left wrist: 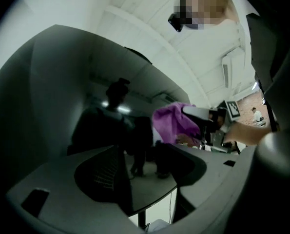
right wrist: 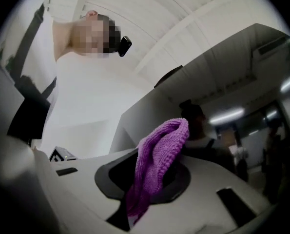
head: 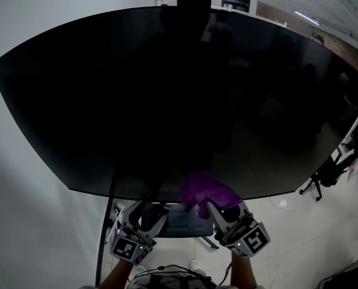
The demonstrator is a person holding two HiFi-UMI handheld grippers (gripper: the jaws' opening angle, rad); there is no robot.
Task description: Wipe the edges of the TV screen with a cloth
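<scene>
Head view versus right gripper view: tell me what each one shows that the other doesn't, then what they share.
Only the head view: the TV screen in full outline, the floor beneath it, and the left gripper with its jaws open just under the screen's bottom edge. Only the right gripper view: the person's upper body and head camera. Both: the purple cloth clamped in the right gripper, at the screen's bottom edge.
</scene>
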